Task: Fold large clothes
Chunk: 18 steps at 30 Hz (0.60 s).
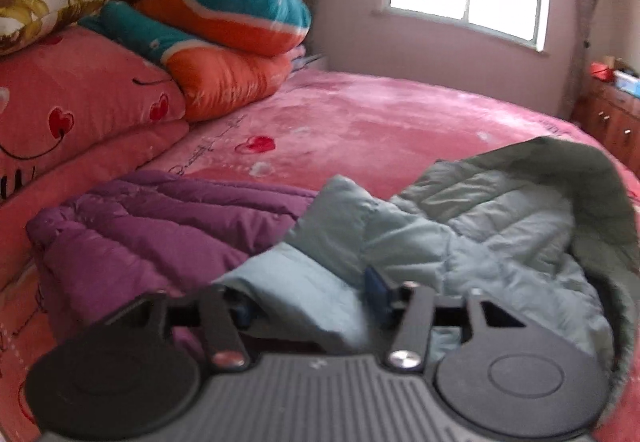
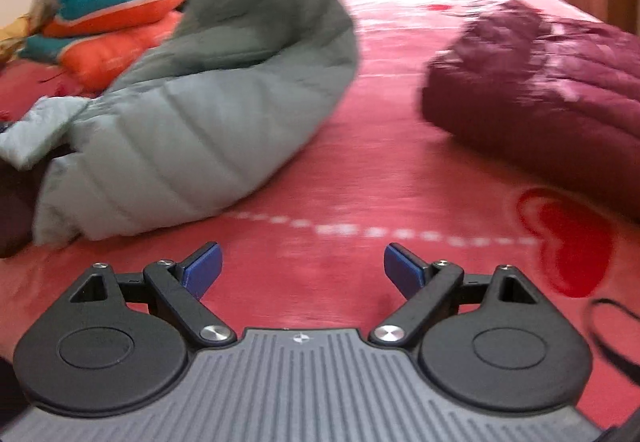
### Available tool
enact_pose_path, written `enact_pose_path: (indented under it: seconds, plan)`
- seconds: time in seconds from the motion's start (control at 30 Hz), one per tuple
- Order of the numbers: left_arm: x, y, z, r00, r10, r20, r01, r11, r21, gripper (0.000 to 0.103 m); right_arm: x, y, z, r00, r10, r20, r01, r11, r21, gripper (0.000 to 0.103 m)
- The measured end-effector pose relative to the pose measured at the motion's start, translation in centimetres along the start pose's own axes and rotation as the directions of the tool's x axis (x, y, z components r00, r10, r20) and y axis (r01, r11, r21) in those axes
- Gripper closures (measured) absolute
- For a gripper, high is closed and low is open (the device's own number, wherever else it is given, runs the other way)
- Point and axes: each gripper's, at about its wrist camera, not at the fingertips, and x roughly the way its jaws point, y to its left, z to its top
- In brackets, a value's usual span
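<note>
Left tool (image 1: 312, 302) jaws apart, apparently straddling the green jacket (image 1: 480, 226); right tool (image 2: 302, 270) apart over the bed (image 2: 360, 169).

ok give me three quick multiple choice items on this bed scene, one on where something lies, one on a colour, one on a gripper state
1. Where does the purple jacket lie relative to the pale green jacket in the left wrist view?
A. on its left
B. on top of it
C. on the floor

2. What colour is the bed cover?
A. white
B. pink-red with hearts
C. blue

3. How does the right gripper stand?
A. shut on a sleeve
B. shut on nothing
C. open over bare cover

Answers:
1. A, the purple jacket lies left of the green one, with the green one's edge over it.
2. B, pink-red fabric with red hearts shows in both views.
3. C, its blue pads stand apart with only cover between them.
</note>
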Motion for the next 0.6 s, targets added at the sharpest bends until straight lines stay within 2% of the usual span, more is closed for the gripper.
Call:
enact_pose_path:
  seconds: [0.07,0.13,0.17,0.2,0.27,0.43,0.6]
  plan:
    - [-1.2,0.5,-0.2,0.999,0.000,0.033,-0.001,1.000,0.030,0.019,0.9,1.1,0.3,0.999,0.044,-0.008,-0.044,0.999,-0.014,0.000]
    - [-2.7,0.9,-0.4,0.996,0.033,0.083,-0.039,0.996,0.076,0.008,1.9,2.3,0.9,0.996,0.085,-0.002,-0.085,0.995,-0.043,0.000]
    - [-3.4,1.0,-0.5,0.992,0.071,0.106,-0.080,0.993,0.091,0.006,2.4,2.8,1.2,0.994,0.106,0.005,-0.106,0.993,-0.051,0.000]
    - [-3.9,1.0,-0.6,0.989,0.094,0.116,-0.106,0.989,0.102,0.006,3.1,3.2,1.6,0.992,0.127,0.012,-0.126,0.991,-0.048,0.000]
    - [-4.8,0.7,-0.7,0.988,0.096,0.122,-0.111,0.986,0.125,0.006,4.7,3.4,2.4,0.988,0.151,0.025,-0.151,0.988,-0.026,0.000]
    - [-5.7,-2.6,-1.3,0.978,0.173,0.112,-0.192,0.963,0.188,0.006,7.9,3.8,3.5,0.992,0.123,0.026,-0.124,0.992,0.036,0.000]
    - [-5.4,-4.8,-1.8,0.960,0.269,0.080,-0.277,0.953,0.124,0.004,11.3,2.8,4.3,0.989,0.149,0.018,-0.150,0.976,0.158,0.000]
